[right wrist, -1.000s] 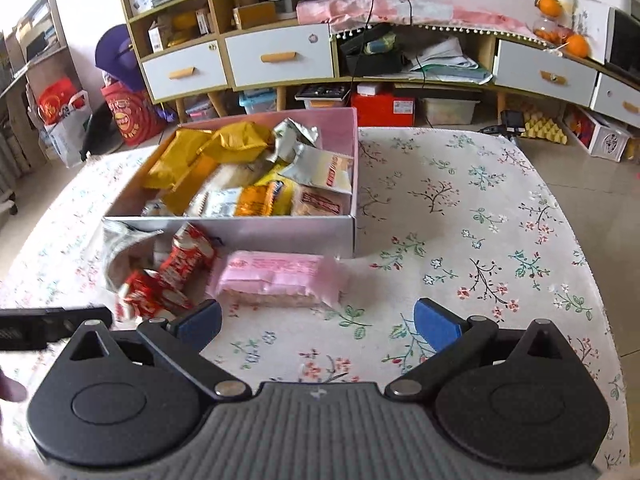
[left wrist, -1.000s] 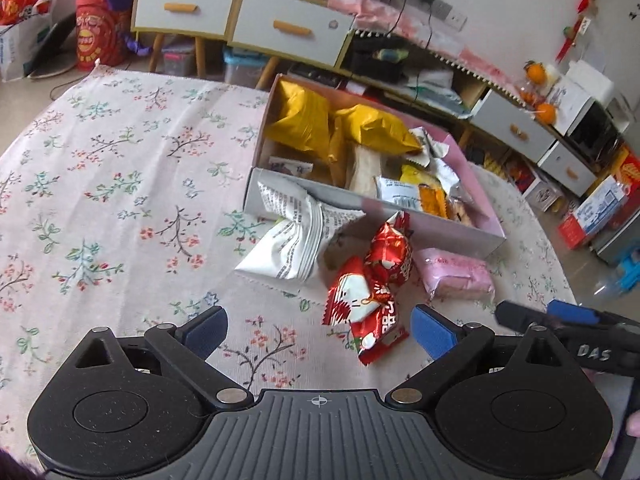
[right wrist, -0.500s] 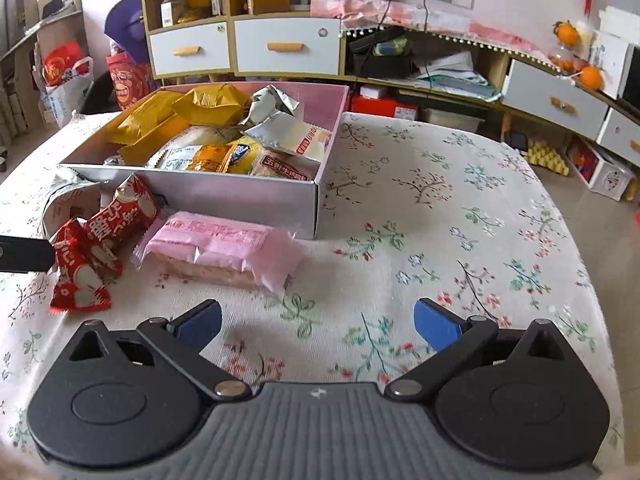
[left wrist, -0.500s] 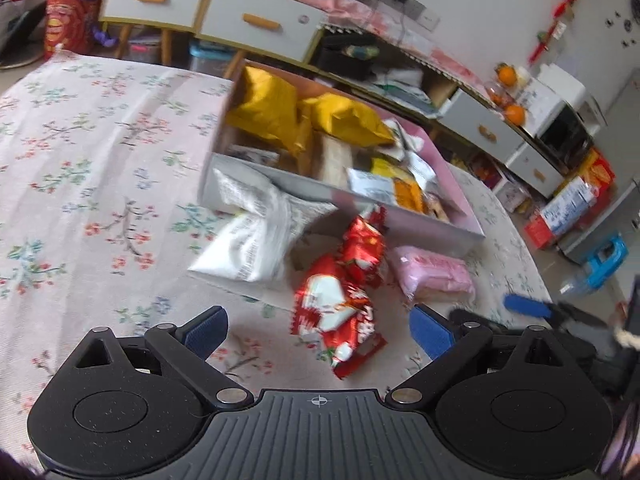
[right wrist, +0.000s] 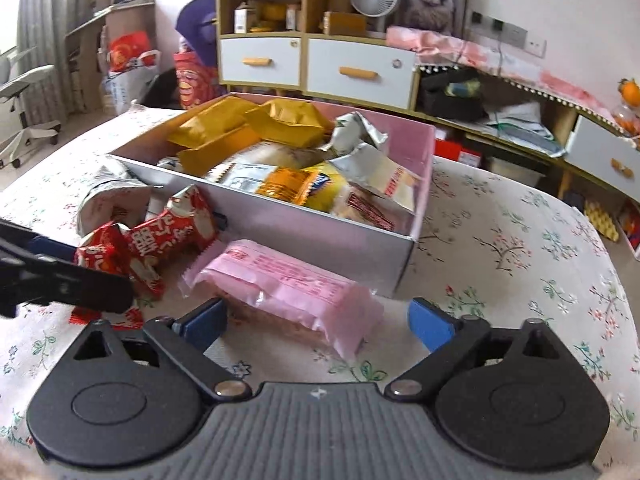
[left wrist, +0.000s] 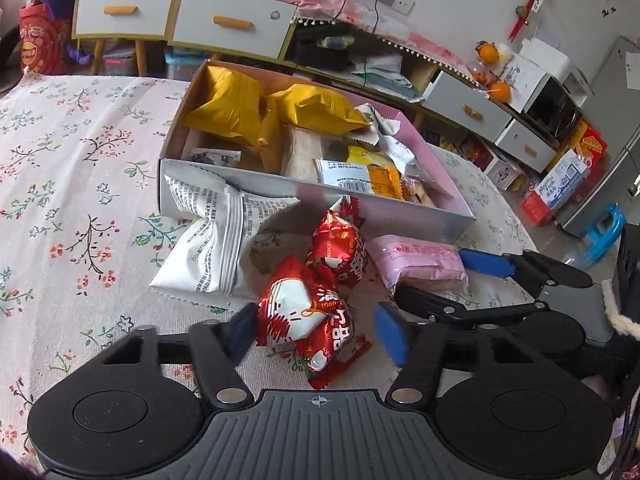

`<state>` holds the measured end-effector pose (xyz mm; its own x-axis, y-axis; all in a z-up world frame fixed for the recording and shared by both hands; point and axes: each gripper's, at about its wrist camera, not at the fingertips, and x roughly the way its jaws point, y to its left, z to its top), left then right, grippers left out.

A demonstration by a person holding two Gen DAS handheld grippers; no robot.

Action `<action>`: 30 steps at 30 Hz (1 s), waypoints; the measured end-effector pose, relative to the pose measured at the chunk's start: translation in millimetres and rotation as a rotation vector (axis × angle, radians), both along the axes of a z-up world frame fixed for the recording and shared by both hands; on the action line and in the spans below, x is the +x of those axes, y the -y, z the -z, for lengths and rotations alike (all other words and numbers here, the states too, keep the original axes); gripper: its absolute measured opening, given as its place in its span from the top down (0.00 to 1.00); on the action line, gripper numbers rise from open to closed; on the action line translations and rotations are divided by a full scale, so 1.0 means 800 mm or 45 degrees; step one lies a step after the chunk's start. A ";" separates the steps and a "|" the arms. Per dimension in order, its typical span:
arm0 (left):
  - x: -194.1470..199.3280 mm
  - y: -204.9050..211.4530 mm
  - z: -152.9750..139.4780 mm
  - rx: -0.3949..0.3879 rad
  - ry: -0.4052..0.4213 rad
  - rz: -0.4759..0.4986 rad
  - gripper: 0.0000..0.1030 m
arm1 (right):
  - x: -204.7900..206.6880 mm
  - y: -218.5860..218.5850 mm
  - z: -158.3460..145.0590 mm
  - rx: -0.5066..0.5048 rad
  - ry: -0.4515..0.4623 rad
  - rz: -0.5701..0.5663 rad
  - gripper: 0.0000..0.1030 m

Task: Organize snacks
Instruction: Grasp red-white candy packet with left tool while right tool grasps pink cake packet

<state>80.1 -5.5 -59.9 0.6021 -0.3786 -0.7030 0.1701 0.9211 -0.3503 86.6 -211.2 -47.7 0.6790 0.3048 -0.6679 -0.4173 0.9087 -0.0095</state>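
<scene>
Left wrist view: I see the box [left wrist: 256,190] mostly filled; in front of it, red packets [left wrist: 308,312], a white bag [left wrist: 212,244] and a pink pack [right wrist: 288,292] remain, with both grippers [left wrist: 316,330] [right wrist: 316,322] wide, empty.

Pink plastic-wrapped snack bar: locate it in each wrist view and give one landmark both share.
Left wrist view: the pink plastic-wrapped snack bar lies right of centre on the floral tablecloth, partly between the right gripper fingers.
Right wrist view: it lies at lower centre, reaching between that gripper's open fingers.
Shared landmark: the pink cardboard snack box just behind it.
</scene>
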 end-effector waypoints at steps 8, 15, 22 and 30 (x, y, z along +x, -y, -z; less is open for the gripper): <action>-0.002 -0.005 -0.004 0.017 -0.057 0.033 0.64 | 0.001 0.000 -0.008 0.033 -0.050 -0.049 0.43; -0.009 -0.017 -0.007 0.052 -0.112 0.083 0.68 | -0.009 -0.007 -0.014 0.056 -0.120 -0.152 0.51; -0.022 -0.030 -0.011 0.186 -0.096 0.103 0.68 | -0.036 -0.027 -0.021 0.052 -0.173 -0.302 0.48; -0.045 -0.034 -0.004 0.409 0.110 0.233 0.23 | -0.037 -0.021 -0.027 0.017 -0.116 -0.255 0.36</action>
